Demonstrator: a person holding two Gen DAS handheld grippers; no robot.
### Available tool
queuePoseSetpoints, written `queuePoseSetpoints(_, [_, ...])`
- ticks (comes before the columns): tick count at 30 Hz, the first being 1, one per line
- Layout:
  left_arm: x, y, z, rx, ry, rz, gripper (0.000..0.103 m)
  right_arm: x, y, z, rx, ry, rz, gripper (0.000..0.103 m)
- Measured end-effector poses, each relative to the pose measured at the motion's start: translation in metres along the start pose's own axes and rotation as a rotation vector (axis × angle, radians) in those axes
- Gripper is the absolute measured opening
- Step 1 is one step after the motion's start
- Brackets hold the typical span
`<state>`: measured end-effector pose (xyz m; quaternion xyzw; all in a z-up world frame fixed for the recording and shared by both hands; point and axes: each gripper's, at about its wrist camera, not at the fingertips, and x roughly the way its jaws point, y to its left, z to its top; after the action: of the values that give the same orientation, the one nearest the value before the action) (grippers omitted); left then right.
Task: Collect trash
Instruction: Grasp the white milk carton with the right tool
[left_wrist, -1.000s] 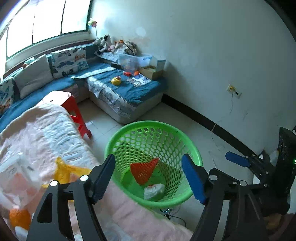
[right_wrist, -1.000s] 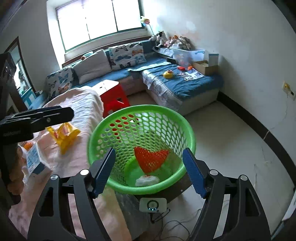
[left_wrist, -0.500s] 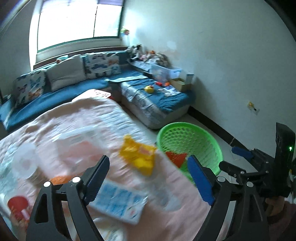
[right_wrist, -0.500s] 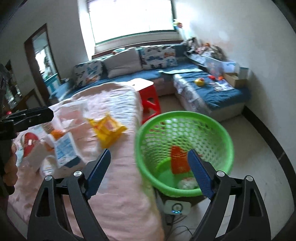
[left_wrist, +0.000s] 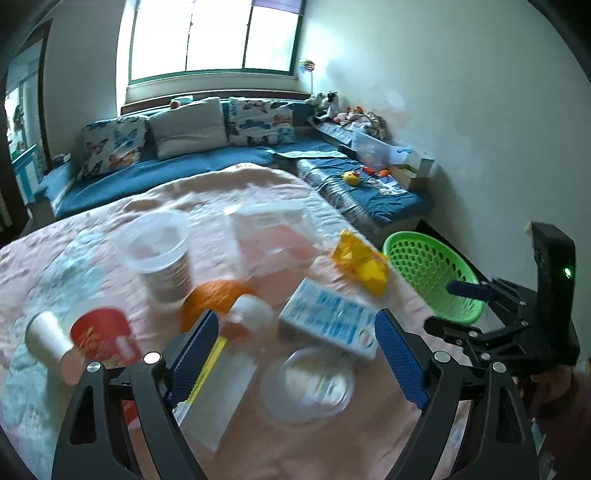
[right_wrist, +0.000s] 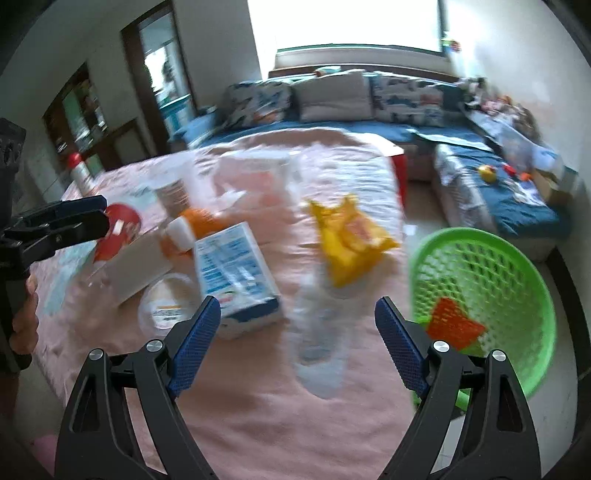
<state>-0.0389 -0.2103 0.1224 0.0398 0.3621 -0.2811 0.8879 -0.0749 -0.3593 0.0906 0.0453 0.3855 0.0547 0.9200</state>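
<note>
Trash lies on a pink-covered table (left_wrist: 74, 229): a blue-and-white carton (left_wrist: 328, 323) (right_wrist: 236, 275), a yellow wrapper (left_wrist: 360, 262) (right_wrist: 349, 236), a clear round lid (left_wrist: 308, 384), a clear cup (left_wrist: 159, 251), an orange item (left_wrist: 212, 297), a red packet (left_wrist: 101, 334) and a clear plastic bottle (right_wrist: 321, 321). The green basket (left_wrist: 432, 273) (right_wrist: 487, 291) stands at the table's right edge with an orange net piece (right_wrist: 456, 328) inside. My left gripper (left_wrist: 295, 350) is open and empty above the lid. My right gripper (right_wrist: 297, 339) is open and empty over the bottle.
A blue corner sofa (left_wrist: 184, 166) with cushions runs along the back wall, with toys and boxes (left_wrist: 369, 147) on its right part. A red stool (right_wrist: 400, 166) stands behind the table. A doorway (right_wrist: 159, 74) is at the far left.
Both grippers have swung left from the green basket to the trash on the table. Both stay open and empty.
</note>
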Motion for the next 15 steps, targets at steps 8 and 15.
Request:
queuePoseSetpoints(8, [-0.017, 0.024, -0.034, -0.029, 0.026, 0.02, 0.084, 0.044, 0.023, 0.013, -0.084, 0.086, 0.091, 0.084])
queuePoseSetpoints(15, [-0.022, 0.027, -0.055, -0.029, 0.037, 0.014, 0.083, 0.073, 0.031, 0.022, -0.134, 0.162, 0.132, 0.079])
